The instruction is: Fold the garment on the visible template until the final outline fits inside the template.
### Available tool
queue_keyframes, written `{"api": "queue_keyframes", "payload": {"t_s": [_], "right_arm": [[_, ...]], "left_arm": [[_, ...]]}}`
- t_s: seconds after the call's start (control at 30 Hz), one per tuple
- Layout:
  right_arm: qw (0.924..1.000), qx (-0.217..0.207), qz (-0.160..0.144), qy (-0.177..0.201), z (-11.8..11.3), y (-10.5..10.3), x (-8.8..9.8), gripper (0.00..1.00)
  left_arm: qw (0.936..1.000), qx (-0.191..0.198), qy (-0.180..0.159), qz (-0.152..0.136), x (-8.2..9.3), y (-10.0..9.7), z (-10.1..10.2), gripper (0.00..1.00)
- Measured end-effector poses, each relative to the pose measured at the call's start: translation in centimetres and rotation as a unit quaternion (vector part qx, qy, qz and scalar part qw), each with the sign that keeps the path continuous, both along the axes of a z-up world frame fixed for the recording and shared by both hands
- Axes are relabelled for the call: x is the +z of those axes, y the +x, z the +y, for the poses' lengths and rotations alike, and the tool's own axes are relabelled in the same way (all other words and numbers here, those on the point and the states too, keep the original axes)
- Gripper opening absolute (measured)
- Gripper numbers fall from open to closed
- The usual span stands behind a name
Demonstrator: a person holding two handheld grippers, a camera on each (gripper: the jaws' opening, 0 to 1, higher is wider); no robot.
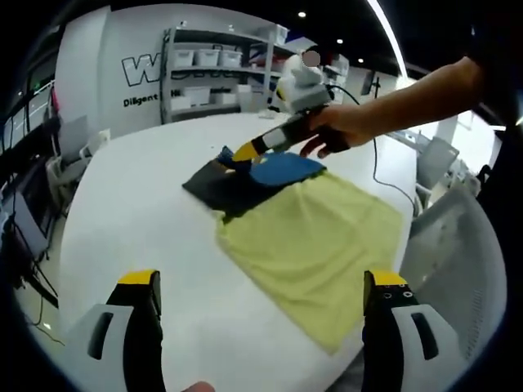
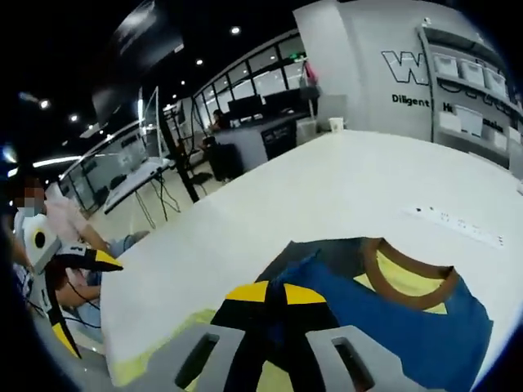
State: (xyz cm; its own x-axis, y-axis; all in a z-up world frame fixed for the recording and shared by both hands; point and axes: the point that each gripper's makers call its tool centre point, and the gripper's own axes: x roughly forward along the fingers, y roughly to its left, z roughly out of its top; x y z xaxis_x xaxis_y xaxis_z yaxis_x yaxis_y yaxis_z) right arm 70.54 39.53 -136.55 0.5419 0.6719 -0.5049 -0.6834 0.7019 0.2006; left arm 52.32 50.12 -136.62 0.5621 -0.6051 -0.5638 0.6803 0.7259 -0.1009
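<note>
Right gripper view: right gripper (image 2: 274, 292) jaws pinch the garment's (image 2: 392, 314) dark fabric on the counter (image 2: 327, 188); left gripper (image 1: 261, 282) jaws gape wide, empty.

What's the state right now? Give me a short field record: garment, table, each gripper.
garment: T-shirt on the white table; yellow-green body spread flat, blue and dark upper part bunched at the far end
collar: brown-trimmed neck opening, seen in the right gripper view
template: cannot tell; no outline visible
left gripper: open, off the cloth, over the near table edge
right gripper: shut on the T-shirt's dark-blue fabric, beside the collar
</note>
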Motion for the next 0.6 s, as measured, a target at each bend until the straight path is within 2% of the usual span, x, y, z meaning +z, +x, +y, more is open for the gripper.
{"api": "queue_keyframes", "payload": {"t_s": [0.33, 0.6], "right_arm": [[0.9997, 0.007, -0.02, -0.008, -0.8, 0.1, 1.2, 0.03], [0.9987, 0.019, -0.047, -0.006, -1.6, -0.3, 2.7, 0.12]], "left_arm": [[1.0, -0.001, -0.001, 0.001, 0.0, 0.0, 0.0, 0.99], [1.0, -0.004, -0.001, 0.001, -0.2, -0.1, -0.2, 0.99]]}}
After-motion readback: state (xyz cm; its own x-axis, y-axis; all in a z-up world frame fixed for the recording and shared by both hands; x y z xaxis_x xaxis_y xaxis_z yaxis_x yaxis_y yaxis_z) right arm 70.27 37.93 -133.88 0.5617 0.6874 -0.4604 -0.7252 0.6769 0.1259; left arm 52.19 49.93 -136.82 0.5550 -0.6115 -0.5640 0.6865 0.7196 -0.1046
